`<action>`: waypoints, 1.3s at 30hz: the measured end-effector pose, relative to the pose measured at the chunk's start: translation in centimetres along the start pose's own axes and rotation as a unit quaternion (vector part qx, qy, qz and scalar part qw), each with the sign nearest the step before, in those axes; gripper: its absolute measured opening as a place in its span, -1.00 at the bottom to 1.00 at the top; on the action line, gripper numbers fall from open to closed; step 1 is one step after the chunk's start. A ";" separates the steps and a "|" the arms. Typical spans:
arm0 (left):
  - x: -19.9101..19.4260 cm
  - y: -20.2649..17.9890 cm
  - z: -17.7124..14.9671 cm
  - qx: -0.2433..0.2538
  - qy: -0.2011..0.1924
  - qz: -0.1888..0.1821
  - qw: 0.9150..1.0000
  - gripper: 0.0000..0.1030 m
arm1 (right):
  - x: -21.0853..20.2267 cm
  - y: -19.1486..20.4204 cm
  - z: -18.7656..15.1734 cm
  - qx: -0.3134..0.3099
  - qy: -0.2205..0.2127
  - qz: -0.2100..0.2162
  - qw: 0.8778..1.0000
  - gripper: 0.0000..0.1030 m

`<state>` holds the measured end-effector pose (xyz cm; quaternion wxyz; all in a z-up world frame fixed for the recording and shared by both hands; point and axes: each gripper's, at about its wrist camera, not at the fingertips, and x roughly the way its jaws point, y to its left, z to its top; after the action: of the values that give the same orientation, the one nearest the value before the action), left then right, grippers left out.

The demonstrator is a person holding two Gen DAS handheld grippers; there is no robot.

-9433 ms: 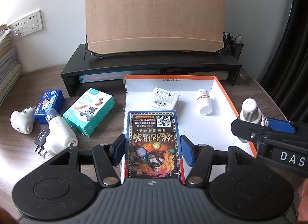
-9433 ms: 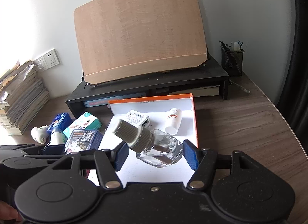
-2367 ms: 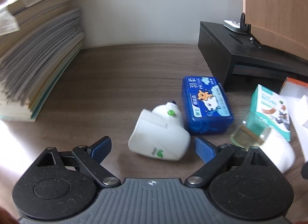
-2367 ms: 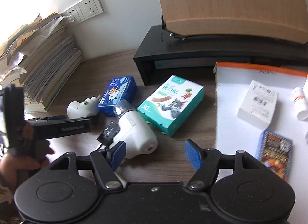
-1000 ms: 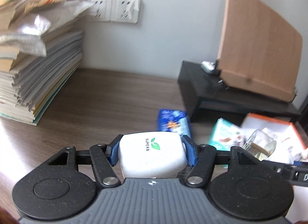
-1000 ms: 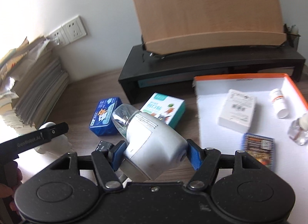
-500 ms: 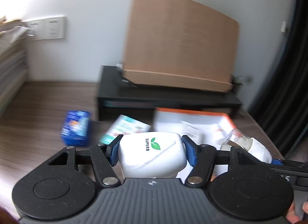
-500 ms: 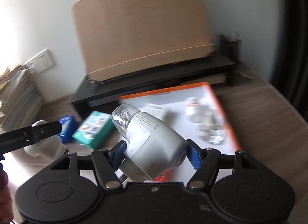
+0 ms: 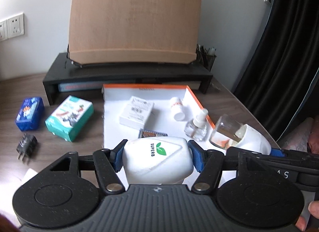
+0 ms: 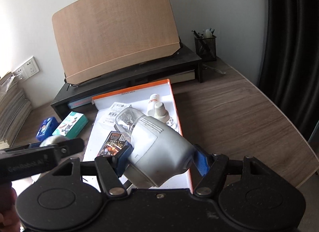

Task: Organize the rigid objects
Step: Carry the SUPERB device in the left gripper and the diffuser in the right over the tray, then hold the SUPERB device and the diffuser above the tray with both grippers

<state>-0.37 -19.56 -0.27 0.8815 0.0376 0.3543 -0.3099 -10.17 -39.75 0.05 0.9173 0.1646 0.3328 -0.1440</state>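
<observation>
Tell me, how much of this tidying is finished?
Roughly half. Already in the orange-edged tray: a white box, a small white bottle, a clear bottle and a dark card pack. In hand: the left claw grips a white plug-in unit, the right claw a grey one. Left on the desk: the teal box, blue tin and black plug.

Both wrist cameras look steeply down, close over the shallow white orange-rimmed cardboard tray [image 9: 196, 100] [image 10: 175, 100], side by side.
</observation>
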 end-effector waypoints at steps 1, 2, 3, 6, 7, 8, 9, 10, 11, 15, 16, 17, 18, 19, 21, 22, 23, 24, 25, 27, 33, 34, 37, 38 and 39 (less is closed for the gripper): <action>0.1 -0.2 -0.1 0.000 0.004 0.001 1.000 0.26 | 0.1 -0.1 0.0 -0.002 0.001 0.002 1.000 0.56; 0.2 -0.4 -0.3 0.001 0.007 0.003 1.000 0.26 | 0.1 -0.3 -0.1 -0.003 0.002 0.005 1.000 0.56; 0.2 -0.8 -0.4 0.002 0.011 0.003 1.000 0.26 | 0.1 -0.4 0.0 -0.003 0.003 0.009 1.000 0.56; 0.2 -1.2 -0.8 0.002 0.019 0.003 1.000 0.26 | 0.3 -0.7 0.0 -0.005 0.005 0.015 1.000 0.56; 0.2 -1.3 -1.0 0.002 0.021 0.006 1.000 0.26 | 0.3 -0.8 0.0 -0.006 0.006 0.017 1.000 0.56; 0.1 -1.4 -1.1 0.002 0.022 0.007 1.000 0.26 | 0.4 -0.8 0.0 -0.006 0.006 0.020 1.000 0.56; 0.0 -1.5 -1.2 0.001 0.022 0.008 1.000 0.26 | 0.4 -0.9 0.0 -0.008 0.007 0.021 1.000 0.56; 0.0 -1.6 -1.3 0.002 0.024 0.010 1.000 0.26 | 0.5 -0.9 0.0 -0.009 0.009 0.023 1.000 0.56; -0.1 -1.7 -1.3 0.002 0.025 0.012 1.000 0.26 | 0.6 -0.9 -0.1 -0.008 0.011 0.025 1.000 0.56; -0.2 -1.6 -1.7 -0.001 0.030 0.017 0.999 0.26 | 0.9 -0.7 -0.2 -0.014 0.016 0.031 0.999 0.56; -0.2 -1.5 -1.8 -0.002 0.032 0.019 0.999 0.26 | 1.0 -0.7 -0.2 -0.014 0.017 0.032 0.999 0.56; -0.2 -1.4 -1.9 -0.004 0.033 0.020 0.999 0.26 | 1.1 -0.6 -0.3 -0.014 0.018 0.034 0.999 0.56; -0.2 -1.4 -2.0 -0.005 0.033 0.020 0.999 0.26 | 1.2 -0.6 -0.3 -0.014 0.019 0.035 0.999 0.56; -0.2 -1.4 -2.0 -0.006 0.034 0.021 0.999 0.26 | 1.2 -0.5 -0.4 -0.014 0.020 0.036 0.999 0.56; -0.1 -1.3 -2.0 -0.006 0.036 0.023 0.999 0.26 | 1.3 -0.4 -0.4 -0.013 0.022 0.036 0.999 0.56; -0.1 -1.3 -2.0 -0.007 0.037 0.023 0.999 0.26 | 1.3 -0.4 -0.4 -0.013 0.022 0.036 0.999 0.56; -0.1 -1.3 -2.0 -0.008 0.038 0.023 0.999 0.26 | 1.3 -0.5 -0.5 -0.013 0.022 0.036 0.999 0.56; -0.1 -1.2 -2.1 -0.007 0.039 0.023 0.999 0.26 | 1.3 -0.5 -0.5 -0.013 0.023 0.036 0.999 0.56; 0.0 -1.2 -2.1 -0.007 0.040 0.023 0.999 0.26 | 1.3 -0.5 -0.5 -0.012 0.023 0.035 0.999 0.56; 0.1 -1.2 -2.2 -0.007 0.042 0.021 0.999 0.26 | 1.4 -0.6 -0.5 -0.012 0.023 0.034 0.999 0.56; 0.4 -1.4 -2.2 0.000 0.046 0.015 0.999 0.26 | 1.6 -0.8 -0.6 -0.006 0.024 0.028 0.999 0.56; 0.4 -1.4 -2.2 0.001 0.046 0.015 0.999 0.26 | 1.6 -0.8 -0.6 -0.006 0.024 0.027 0.999 0.56; 0.5 -1.3 -2.1 0.002 0.047 0.014 0.999 0.26 | 1.8 -0.7 -0.5 -0.004 0.025 0.025 0.999 0.56; 0.6 -1.3 -2.1 0.002 0.047 0.013 0.999 0.26 | 1.9 -0.7 -0.5 -0.004 0.025 0.025 0.999 0.56; 0.6 -1.3 -2.1 0.002 0.048 0.013 0.999 0.26 | 2.0 -0.6 -0.5 -0.004 0.026 0.025 0.999 0.56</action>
<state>-2.02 -20.30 -2.05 0.8676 0.0589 0.3946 -0.2969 -9.22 -40.44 -1.70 0.9123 0.1729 0.3527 -0.1156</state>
